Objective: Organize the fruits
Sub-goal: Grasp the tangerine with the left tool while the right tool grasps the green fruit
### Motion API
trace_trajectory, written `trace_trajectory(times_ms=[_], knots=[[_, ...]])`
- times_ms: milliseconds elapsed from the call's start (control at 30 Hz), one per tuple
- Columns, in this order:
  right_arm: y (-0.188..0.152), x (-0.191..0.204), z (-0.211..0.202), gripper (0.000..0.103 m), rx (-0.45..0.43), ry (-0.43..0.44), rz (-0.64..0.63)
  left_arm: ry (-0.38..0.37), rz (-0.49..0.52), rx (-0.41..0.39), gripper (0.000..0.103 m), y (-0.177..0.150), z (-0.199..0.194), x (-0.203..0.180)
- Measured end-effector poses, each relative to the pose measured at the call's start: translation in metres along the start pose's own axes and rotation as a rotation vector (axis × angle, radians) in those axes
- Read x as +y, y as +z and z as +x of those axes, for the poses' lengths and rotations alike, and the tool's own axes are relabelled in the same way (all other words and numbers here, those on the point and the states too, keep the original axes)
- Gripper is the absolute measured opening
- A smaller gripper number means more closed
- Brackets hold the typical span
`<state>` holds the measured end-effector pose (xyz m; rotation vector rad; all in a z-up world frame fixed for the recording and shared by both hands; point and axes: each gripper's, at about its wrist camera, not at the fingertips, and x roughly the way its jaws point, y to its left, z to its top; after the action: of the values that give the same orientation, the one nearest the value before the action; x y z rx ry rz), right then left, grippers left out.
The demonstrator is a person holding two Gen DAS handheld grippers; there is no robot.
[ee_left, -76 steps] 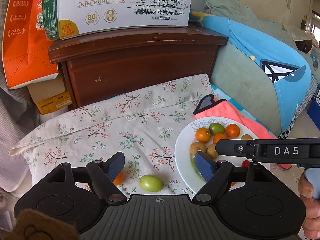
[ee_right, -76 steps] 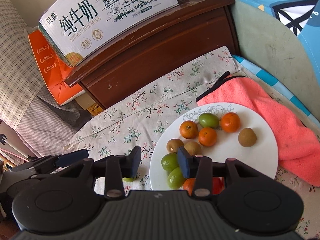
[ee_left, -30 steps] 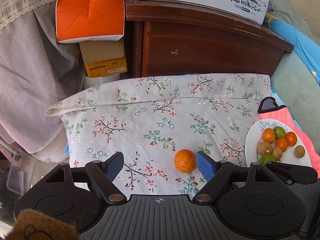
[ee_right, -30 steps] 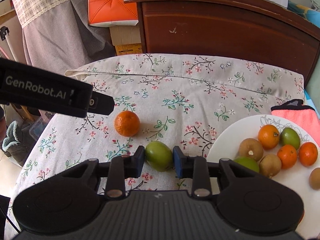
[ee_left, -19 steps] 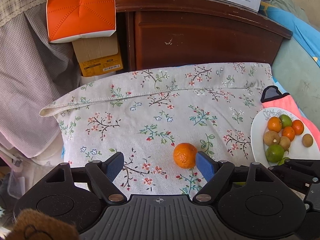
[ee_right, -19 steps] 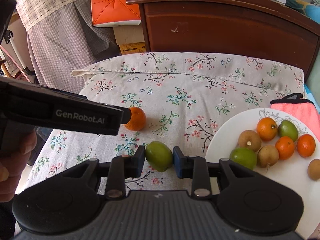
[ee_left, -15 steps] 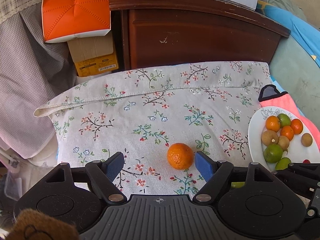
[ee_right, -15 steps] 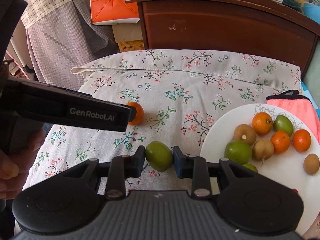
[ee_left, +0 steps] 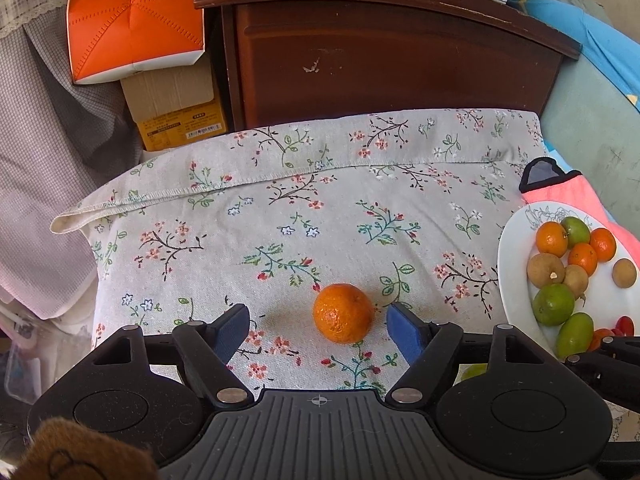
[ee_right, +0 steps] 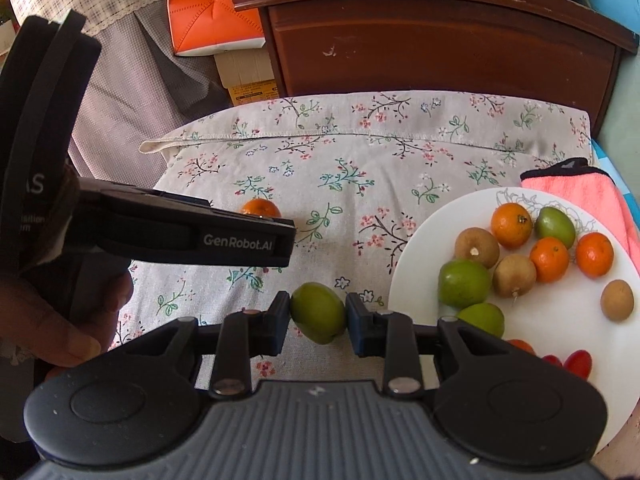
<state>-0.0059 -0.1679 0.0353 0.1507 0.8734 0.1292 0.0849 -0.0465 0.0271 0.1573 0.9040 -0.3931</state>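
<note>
The left gripper point(ee_left: 318, 326) hangs low over the floral cloth point(ee_left: 304, 216) with its blue-padded jaws spread around a mandarin point(ee_left: 343, 313) – the fruit sits on the cloth between them, nearer the right-hand pad, with a clear gap on either side, so nothing is gripped. Those jaws have just been closing in. From the right wrist view, the right gripper point(ee_right: 318, 318) is clamped on a green fruit point(ee_right: 319, 312), both pads pressed against its sides, held just beside the rim of the white plate point(ee_right: 412, 256). On the plate lie several mandarins, among them one at the far edge point(ee_right: 511, 225), brown round fruits such as the one near the left rim point(ee_right: 477, 247), more green fruits including a large round one point(ee_right: 464, 283), and small red fruits at the near edge point(ee_right: 578, 362). A pink towel point(ee_right: 580, 190) lies under the plate's far side. The person's hand point(ee_right: 60, 320) shows around the left gripper's handle. Behind the cloth stand a dark wooden cabinet point(ee_left: 392, 60) and an orange carton point(ee_left: 132, 20) – the latter resting on a cardboard box point(ee_left: 176, 108).
</note>
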Motion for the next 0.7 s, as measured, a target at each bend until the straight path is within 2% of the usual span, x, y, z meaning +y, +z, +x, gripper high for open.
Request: trace_trajectory(times_ms=[133, 233, 300, 333, 500, 700], knots=[[-0.0011, -0.0012, 0.0008, 0.030, 0.004, -0.002, 0.003, 0.003, 0.002, 0.004, 0.074, -0.0002, 0.0026, -0.0020], [-0.0012, -0.0021, 0.0010, 0.030, 0.004, -0.003, 0.006, 0.003, 0.004, 0.009, 0.069, -0.0008, 0.0040, -0.0021], [-0.0012, -0.0020, 0.0006, 0.030, 0.003, -0.002, 0.007, -0.003, 0.004, 0.014, 0.060, -0.0014, 0.0056, -0.0019], [-0.0012, -0.0019, 0.0005, 0.030, 0.002, -0.003, 0.006, 0.000, 0.006, 0.010, 0.059, -0.0016, 0.0056, -0.0019], [-0.0013, -0.0013, 0.0004, 0.030, 0.001, -0.005, 0.005, -0.019, 0.027, -0.009, 0.029, -0.0016, 0.0034, -0.0033], [-0.0013, -0.0025, -0.0023, 0.030, -0.010, -0.006, 0.012, -0.039, 0.028, -0.021, 0.029, -0.0021, -0.0031, -0.0045]])
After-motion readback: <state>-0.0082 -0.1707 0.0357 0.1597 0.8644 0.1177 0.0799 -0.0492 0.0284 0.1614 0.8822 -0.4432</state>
